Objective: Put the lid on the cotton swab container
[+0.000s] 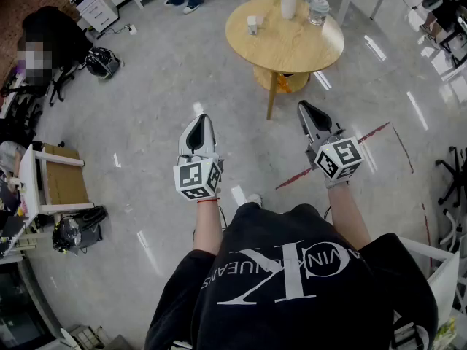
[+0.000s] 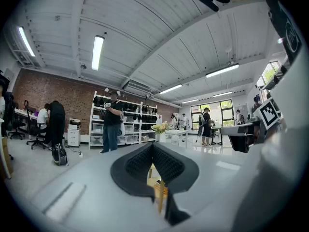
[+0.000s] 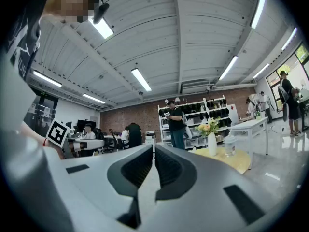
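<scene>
- Cotton swab container (image 1: pixel 318 9) is most likely the small clear jar at the top of the head view. It stands on the round wooden bench (image 1: pixel 284 46), well apart from both tools, and is too small to tell whether its lid is on.
- Left tool (image 1: pixel 198 118) and right tool (image 1: pixel 306 106), at mid-frame, are both clenched on nothing.
- Vase of flowers (image 1: pixel 289 2) stands just beside the jar and could tip.
- Small white object (image 1: pixel 252 25), toward the bench's left edge, may be the lid. It is probably light, stiff, slick plastic, best pinched across its rim while the other tool steadies the jar.
</scene>
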A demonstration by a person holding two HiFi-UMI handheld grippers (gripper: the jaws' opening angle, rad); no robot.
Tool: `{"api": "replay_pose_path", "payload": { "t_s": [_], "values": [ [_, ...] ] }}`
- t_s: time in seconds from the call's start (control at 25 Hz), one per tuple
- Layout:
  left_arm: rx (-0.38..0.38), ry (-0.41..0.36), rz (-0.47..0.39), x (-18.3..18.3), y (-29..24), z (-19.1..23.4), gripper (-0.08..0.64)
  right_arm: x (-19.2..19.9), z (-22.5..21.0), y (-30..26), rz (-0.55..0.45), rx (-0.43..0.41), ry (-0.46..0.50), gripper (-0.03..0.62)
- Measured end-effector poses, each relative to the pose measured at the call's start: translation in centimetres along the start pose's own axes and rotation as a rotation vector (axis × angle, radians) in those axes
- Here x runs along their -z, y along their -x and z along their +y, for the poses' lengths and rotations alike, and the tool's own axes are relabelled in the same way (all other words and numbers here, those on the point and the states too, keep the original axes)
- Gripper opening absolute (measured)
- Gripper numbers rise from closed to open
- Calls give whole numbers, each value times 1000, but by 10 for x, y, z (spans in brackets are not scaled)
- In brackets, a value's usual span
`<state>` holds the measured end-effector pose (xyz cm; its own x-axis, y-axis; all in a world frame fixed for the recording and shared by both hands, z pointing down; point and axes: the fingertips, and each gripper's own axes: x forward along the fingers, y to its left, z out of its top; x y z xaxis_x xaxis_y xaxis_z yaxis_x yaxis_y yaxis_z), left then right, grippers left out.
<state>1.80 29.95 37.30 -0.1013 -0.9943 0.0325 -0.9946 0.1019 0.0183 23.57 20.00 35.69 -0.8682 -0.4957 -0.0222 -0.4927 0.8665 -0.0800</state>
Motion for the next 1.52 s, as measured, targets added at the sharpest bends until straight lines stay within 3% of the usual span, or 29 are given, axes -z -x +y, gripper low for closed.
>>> {"api": "replay_pose_path", "payload": {
  "t_s": [0.72, 1.12, 1.2, 1.28, 1.32, 1.52],
  "values": [
    [18, 16, 18, 6, -25, 24, 9, 9, -6, -28, 18, 28, -20, 23],
    [52, 4, 3, 0, -55, 55, 11, 3, -13, -60, -26, 82, -49, 26],
    [62, 7, -1, 0, -60, 59, 47, 3, -14, -65, -33, 97, -63, 26],
    [67, 10, -4, 0, -64, 63, 158, 3, -15, -68, -38, 101, -77, 56],
    [70, 11, -4, 1, -65, 64, 160, 3, -14, -69, -40, 101, -85, 105],
    [91, 23, 4, 9, -65, 73, 160, 7, -13, -70, -51, 134, -107, 144]
  ]
}}
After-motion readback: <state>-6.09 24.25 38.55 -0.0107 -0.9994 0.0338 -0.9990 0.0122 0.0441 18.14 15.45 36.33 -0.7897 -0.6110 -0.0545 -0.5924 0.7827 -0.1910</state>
